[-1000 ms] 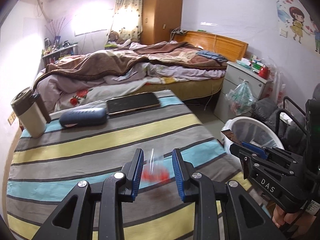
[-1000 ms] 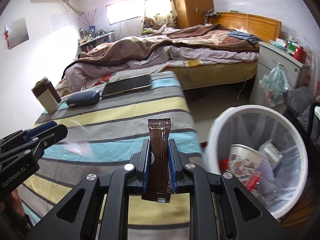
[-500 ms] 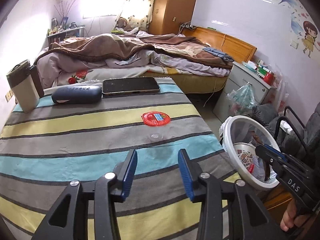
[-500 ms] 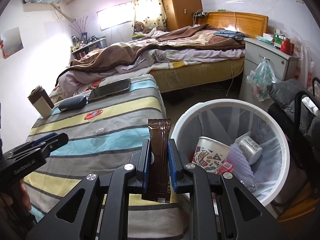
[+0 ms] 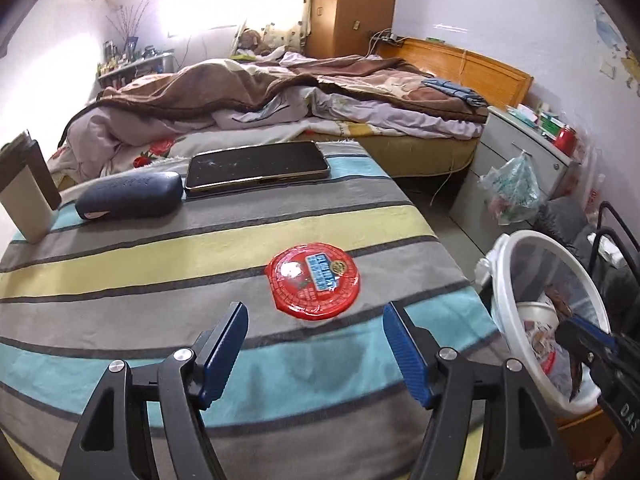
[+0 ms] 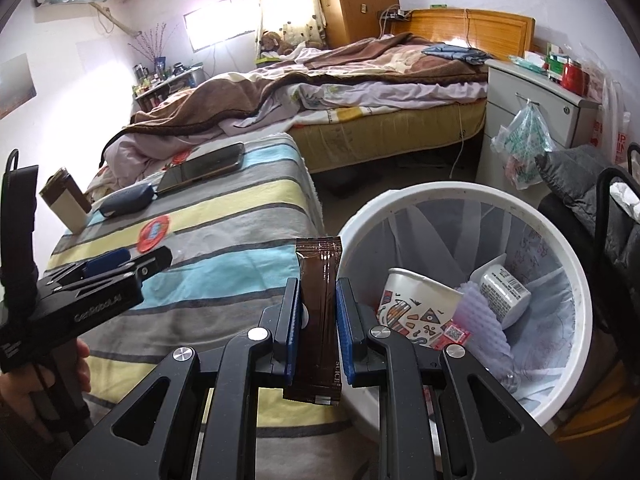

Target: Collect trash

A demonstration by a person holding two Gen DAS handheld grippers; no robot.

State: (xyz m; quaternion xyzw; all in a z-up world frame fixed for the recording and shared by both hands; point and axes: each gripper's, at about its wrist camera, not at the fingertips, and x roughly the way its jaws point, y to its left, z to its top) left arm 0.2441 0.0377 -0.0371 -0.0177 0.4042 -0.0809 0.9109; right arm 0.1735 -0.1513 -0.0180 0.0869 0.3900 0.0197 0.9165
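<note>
A round red foil lid (image 5: 314, 282) lies flat on the striped tablecloth (image 5: 200, 248). My left gripper (image 5: 316, 344) hovers just short of it. Its jaws are opening and nothing sits between the blue pads (image 5: 224, 344). The same lid (image 6: 154, 233) shows in the right wrist view beyond the left gripper (image 6: 128, 260). My right gripper (image 6: 318, 284) is shut on a brown sachet (image 6: 320, 308) that stands upright between its pads, beside the near left rim of the white lined trash bin (image 6: 460, 200). That bin (image 5: 504, 248) and the right gripper (image 5: 580, 340) appear at the left view's right edge.
On the table's far end lie a phone (image 5: 256, 168), a dark glasses case (image 5: 128, 200) and a beige-brown box (image 5: 28, 196). The bin holds a paper cup (image 6: 420, 304) and a small bottle (image 6: 504, 292). Beyond are a bed (image 6: 360, 80), a nightstand (image 6: 532, 120) and a hanging bag (image 6: 524, 140).
The left jaws have spread wider and the gripper has sunk closer to the red lid, which now lies sharp on the cloth. The right gripper has carried the sachet closer to the bin.
</note>
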